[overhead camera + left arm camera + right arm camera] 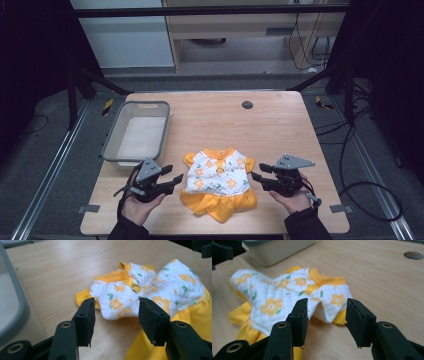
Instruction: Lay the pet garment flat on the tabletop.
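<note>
Cloth makes up the little dress (219,183), soft and puffy. Its top is white with orange flowers and stitched squares, and its collar, sleeves and frilly skirt are yellow. It lies flat near the front edge of the wooden table (280,125), between the two grippers. The left gripper (173,179) sits just beside the dress's left sleeve, and its black jaws are spread apart with nothing pinched. The right gripper (256,176) sits just beside the other sleeve, and its jaws are spread too, holding nothing. The jaw pads (86,320) are flat, dark and a bit rough. A grey tub (111,141) with round corners stands at the table's left side, near the left gripper. Bare smooth wood lies behind the dress, with a small dark round cap (247,105) far back.
</note>
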The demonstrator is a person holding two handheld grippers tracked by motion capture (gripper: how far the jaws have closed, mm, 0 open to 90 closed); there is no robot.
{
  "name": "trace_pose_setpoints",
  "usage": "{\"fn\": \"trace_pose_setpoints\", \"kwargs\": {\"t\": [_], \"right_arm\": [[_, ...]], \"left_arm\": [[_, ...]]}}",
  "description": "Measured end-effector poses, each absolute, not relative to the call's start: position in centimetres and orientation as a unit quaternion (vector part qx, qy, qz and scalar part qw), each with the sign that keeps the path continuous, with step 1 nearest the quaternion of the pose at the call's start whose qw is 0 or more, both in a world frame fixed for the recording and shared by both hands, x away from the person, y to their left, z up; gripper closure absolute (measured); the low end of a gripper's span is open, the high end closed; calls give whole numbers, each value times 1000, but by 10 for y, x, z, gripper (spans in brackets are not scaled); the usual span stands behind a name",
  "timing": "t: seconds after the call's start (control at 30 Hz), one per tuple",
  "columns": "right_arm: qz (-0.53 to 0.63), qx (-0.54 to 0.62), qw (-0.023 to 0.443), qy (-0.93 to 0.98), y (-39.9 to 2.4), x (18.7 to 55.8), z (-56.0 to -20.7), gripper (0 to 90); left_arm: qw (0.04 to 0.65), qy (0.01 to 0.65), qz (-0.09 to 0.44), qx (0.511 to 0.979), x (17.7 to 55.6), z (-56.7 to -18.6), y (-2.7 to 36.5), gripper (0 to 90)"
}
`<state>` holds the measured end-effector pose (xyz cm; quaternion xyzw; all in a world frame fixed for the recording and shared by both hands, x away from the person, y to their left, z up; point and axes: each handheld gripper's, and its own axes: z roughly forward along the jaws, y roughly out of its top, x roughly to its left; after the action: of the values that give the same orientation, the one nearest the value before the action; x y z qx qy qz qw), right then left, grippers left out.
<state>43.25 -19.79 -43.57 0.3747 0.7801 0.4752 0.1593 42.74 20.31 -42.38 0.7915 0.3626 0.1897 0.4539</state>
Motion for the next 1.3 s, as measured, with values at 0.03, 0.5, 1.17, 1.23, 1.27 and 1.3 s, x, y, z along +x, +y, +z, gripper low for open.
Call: {"fn": "trace_pose_setpoints", "kwargs": {"t": [0.03,0.5,1.17,1.23,1.27,1.3], "right_arm": [[478,378,165,775,-199,440,-433,524],[438,422,188,771,-187,498,-454,496],[357,440,165,808,-175,517,-499,568],[355,436,164,810,-173,517,-500,616],[355,436,164,810,-173,517,-500,616],[353,434,167,812,-172,516,-500,630]], "left_arm": [[454,363,196,789,438,-421,201,470],[406,395,199,800,508,-446,166,455],[343,426,172,819,530,-493,151,522],[338,426,170,822,530,-495,149,570],[337,427,171,821,529,-495,148,570],[337,426,169,822,529,-495,147,598]]}}
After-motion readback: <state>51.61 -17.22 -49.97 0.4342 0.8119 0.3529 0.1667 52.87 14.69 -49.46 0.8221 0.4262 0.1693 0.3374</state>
